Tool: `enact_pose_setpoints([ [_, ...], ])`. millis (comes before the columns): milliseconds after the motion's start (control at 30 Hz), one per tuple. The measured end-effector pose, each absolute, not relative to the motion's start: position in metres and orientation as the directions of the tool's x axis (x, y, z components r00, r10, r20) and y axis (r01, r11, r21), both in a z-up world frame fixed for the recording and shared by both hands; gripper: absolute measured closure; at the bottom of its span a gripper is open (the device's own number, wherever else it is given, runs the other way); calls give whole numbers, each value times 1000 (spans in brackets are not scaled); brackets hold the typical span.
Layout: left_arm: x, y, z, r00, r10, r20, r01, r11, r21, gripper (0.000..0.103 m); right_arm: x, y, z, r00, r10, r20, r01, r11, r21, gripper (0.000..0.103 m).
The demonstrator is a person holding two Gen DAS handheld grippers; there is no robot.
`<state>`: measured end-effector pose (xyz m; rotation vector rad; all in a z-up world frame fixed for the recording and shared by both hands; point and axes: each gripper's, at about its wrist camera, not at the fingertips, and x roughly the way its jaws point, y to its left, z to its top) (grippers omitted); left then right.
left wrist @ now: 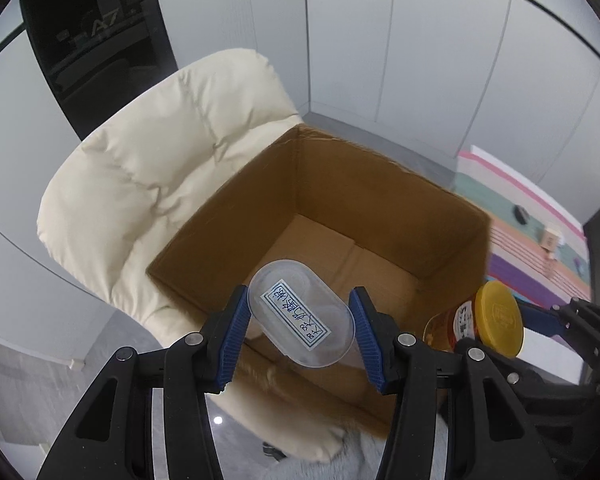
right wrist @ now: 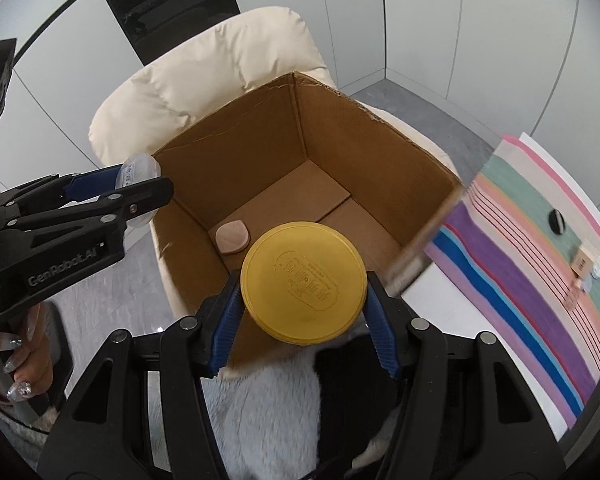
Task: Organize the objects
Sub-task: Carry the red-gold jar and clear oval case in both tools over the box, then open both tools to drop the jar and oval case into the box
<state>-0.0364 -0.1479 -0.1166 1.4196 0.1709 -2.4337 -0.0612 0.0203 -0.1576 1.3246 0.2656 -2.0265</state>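
My cardboard box (right wrist: 340,152) sits open on the cream padded chair (right wrist: 220,64), whose backrest rises behind it toward 11 o'clock. On the box floor, near the 9 o'clock wall, lies a small pinkish rounded pad (right wrist: 232,238). At 3 o'clock the bench (right wrist: 452,296) carries a striped mat (right wrist: 532,256), with a black disc (right wrist: 556,221) and a small tan box (right wrist: 583,260) on it.

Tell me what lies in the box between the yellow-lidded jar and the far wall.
In the right wrist view, bare cardboard floor beyond the jar; only a small pinkish piece lies left inside the box.
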Motion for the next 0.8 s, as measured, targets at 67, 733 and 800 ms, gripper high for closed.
enact_pose_setpoints([
  [67, -51, -150, -128, -436, -202, -877, 328, -943, 54, 51, -74, 10, -169, -232, -419, -878, 641, -745, 186, 43],
  [733, -79, -163, -165, -377, -156, -913, 305, -952, 36, 51, -132, -29, -212, -204, -367, -908, 597, -782, 182, 43],
  [800, -79, -161, -165, -379, -158, -912, 303, -952, 39, 51, -133, -27, -211, -208, -364, -908, 581, -793, 184, 43],
])
